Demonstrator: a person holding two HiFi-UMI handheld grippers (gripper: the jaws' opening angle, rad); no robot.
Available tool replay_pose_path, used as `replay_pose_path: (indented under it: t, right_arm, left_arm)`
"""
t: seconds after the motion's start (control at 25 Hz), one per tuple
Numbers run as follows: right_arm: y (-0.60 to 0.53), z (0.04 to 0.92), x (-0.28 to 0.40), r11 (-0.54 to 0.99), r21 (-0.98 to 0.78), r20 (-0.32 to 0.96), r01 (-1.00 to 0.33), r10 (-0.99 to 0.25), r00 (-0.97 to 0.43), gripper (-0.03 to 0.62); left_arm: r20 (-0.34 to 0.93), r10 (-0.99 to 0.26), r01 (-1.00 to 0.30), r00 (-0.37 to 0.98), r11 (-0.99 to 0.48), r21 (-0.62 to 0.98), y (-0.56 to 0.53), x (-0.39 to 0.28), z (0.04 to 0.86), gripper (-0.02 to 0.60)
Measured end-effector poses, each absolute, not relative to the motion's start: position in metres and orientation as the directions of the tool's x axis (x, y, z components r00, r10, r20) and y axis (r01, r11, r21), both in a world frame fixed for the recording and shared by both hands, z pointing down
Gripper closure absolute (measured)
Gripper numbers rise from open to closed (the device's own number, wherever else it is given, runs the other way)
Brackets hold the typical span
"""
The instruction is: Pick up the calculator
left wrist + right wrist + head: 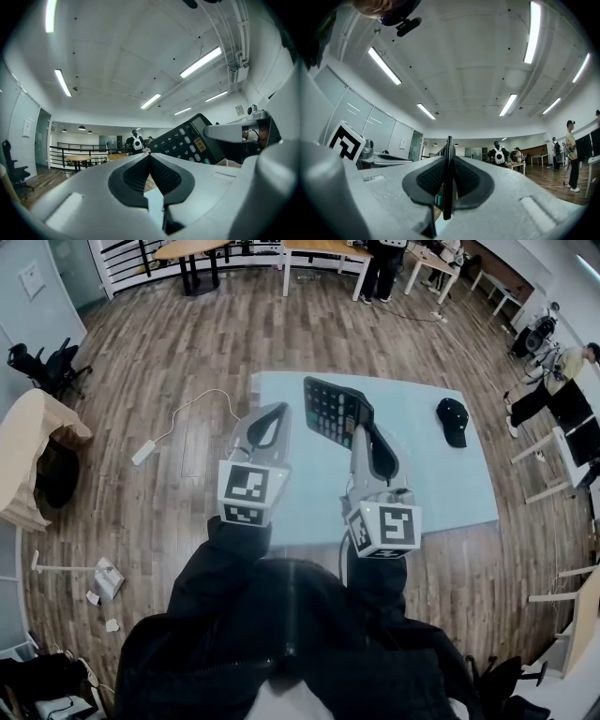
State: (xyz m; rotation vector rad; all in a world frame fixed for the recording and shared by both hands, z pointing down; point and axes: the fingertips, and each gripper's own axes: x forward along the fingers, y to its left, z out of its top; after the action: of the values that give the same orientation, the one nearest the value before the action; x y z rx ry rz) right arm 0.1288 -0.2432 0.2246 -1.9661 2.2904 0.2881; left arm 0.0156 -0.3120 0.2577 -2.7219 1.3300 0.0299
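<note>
Evidently right tool (362, 431) clamped calculator (332, 409) edge-on above counter (441, 474), left tool (279, 411) closed, empty, alongside; firm, steady squeeze judged best.

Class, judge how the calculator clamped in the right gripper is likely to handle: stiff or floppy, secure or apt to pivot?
Probably stiff: the calculator juts flat from the right gripper without sagging. Likely light, since a thin edge grip holds it. It may pivot, being gripped near one end only.
</note>
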Motion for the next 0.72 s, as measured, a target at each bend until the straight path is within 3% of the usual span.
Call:
replay_pose_path:
  t: [0.72]
  right_arm:
    - [-0.244,0.230,0.118,0.180,0.059,-0.198,-0.982,-0.962,-0.188,0.551]
  left_arm:
    - [-0.069,-0.803,-0.806,0.591,-0.585,-0.089,-0.307,0.004,0.257,0.582]
